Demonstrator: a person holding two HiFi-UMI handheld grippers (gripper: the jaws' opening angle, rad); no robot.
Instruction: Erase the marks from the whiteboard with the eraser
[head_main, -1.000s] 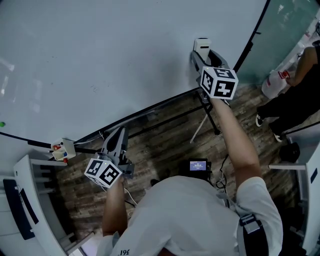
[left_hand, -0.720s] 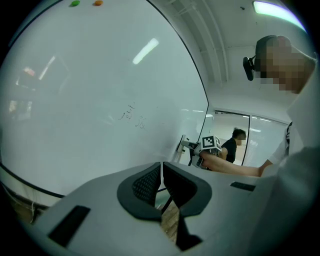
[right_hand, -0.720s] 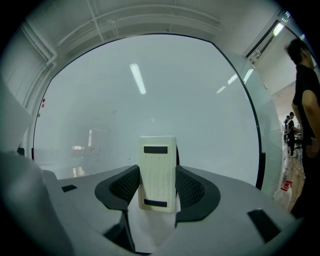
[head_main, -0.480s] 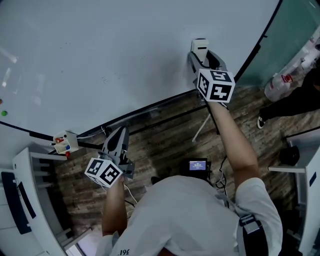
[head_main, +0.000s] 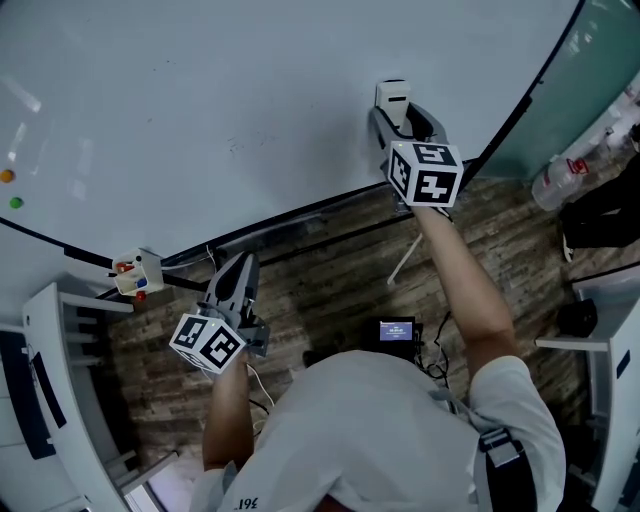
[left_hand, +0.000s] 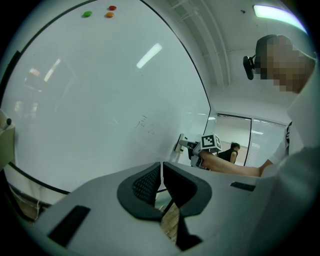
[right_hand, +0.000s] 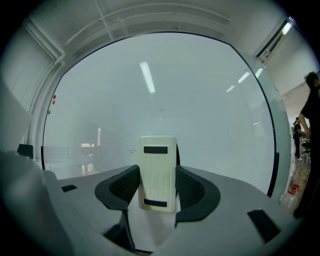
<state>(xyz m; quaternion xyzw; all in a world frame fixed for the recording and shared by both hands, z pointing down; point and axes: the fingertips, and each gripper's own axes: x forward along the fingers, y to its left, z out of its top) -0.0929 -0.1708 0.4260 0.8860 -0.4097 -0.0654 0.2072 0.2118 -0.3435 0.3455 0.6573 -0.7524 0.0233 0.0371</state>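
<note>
Eraser (right_hand: 157, 172) x1 in right gripper (head_main: 392, 112), whiteboard (head_main: 200, 110) x1, left gripper (left_hand: 161, 181) closed, empty

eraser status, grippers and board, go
Right gripper shut on cream rectangular plastic eraser, held at the white whiteboard. Left gripper shut, empty, low. Faint grey marks left of eraser; nothing between them.

You are wearing a pale grey short-sleeved T-shirt (head_main: 400, 430) with a dark buckled strap (head_main: 497, 448) at the right shoulder. The left gripper (head_main: 243, 264) and right gripper (head_main: 400, 115) are showing grey bodies, black ribbed pads (left_hand: 145, 184) and black-and-white marker cubes (head_main: 207, 343).
</note>
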